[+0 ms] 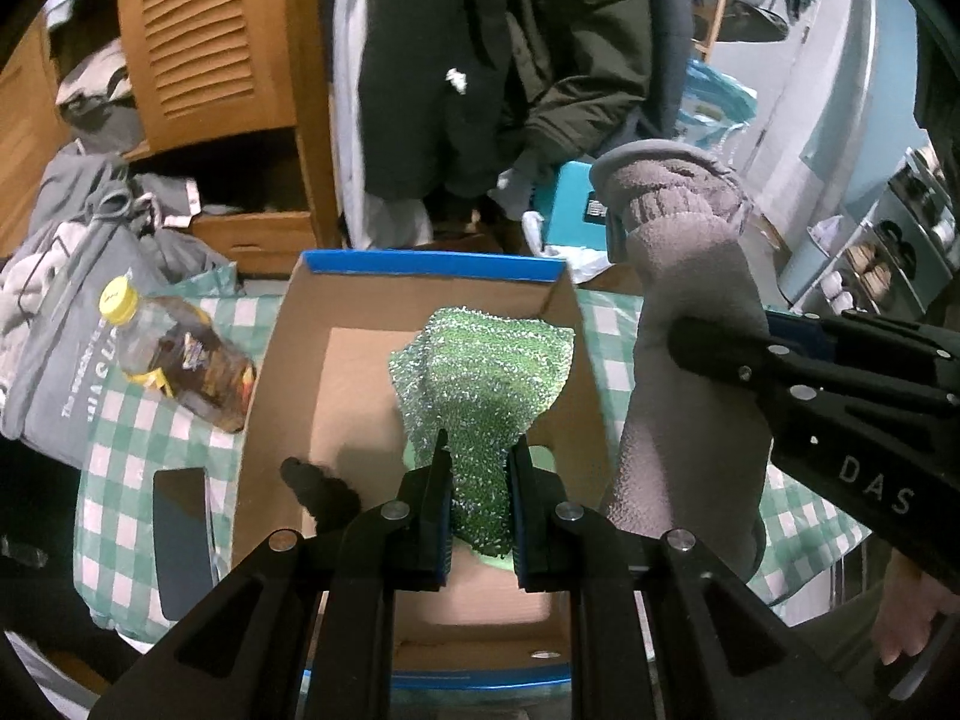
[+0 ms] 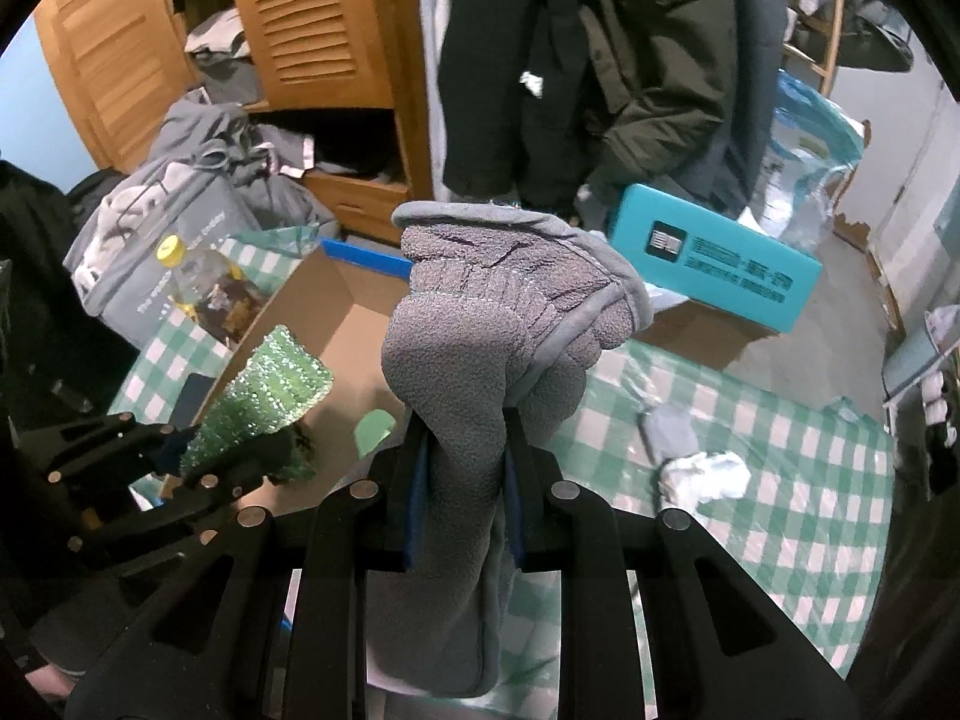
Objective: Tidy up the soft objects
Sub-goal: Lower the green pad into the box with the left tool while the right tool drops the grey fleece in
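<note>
My left gripper (image 1: 479, 450) is shut on a sparkly green cloth (image 1: 486, 372), which it holds over the open cardboard box (image 1: 288, 372). The same cloth (image 2: 264, 402) and left gripper (image 2: 198, 462) show at the left of the right wrist view. My right gripper (image 2: 467, 426) is shut on a grey fleece glove (image 2: 480, 324), held up just right of the box. In the left wrist view that glove (image 1: 684, 300) hangs from the right gripper (image 1: 690, 342) beside the box's right wall. A small dark object (image 1: 318, 486) lies on the box floor.
A bottle with a yellow cap (image 1: 180, 354) lies on the green checked cloth (image 2: 750, 420) left of the box. A grey bag (image 1: 66, 312), a dark phone (image 1: 180, 534), a teal box (image 2: 714, 258), crumpled white paper (image 2: 702, 474) and a wooden wardrobe (image 1: 228, 48) are around.
</note>
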A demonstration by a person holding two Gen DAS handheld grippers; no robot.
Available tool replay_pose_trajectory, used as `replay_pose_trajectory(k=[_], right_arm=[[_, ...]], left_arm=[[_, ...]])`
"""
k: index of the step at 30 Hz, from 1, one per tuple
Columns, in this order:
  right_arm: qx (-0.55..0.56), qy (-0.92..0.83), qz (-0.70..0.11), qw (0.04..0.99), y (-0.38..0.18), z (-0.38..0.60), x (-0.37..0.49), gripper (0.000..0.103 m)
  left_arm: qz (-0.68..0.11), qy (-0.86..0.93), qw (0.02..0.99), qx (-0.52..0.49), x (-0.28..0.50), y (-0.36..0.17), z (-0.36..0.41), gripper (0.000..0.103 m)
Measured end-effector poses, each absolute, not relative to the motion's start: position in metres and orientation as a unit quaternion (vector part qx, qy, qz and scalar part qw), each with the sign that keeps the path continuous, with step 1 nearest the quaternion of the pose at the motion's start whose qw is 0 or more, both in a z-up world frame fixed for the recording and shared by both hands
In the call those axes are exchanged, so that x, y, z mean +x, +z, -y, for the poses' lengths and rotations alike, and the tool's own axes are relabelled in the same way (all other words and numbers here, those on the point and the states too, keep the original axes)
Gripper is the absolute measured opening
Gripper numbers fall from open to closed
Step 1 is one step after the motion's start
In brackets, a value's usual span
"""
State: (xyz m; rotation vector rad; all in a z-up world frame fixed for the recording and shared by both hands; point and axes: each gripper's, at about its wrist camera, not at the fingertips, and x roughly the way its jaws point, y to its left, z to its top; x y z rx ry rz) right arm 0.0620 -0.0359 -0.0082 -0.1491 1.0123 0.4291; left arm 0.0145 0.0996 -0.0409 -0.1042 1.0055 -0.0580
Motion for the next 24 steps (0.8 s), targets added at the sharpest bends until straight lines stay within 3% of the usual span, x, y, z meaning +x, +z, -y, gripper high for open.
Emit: replay_pose_trajectory(k=[20, 24], right_arm=[[-0.076, 0.233, -0.515, 0.821, -0.044, -0.020, 0.075, 0.020], [-0.079, 0.244, -0.526, 0.811, -0.055, -0.024, 0.074, 0.025]], left_arm=[[-0.501, 0.016, 0.864, -0.054, 0.022, -0.067, -0.136, 0.015], [-0.504, 0.022, 0.862, -0.051, 0.022, -0.069, -0.136, 0.017]])
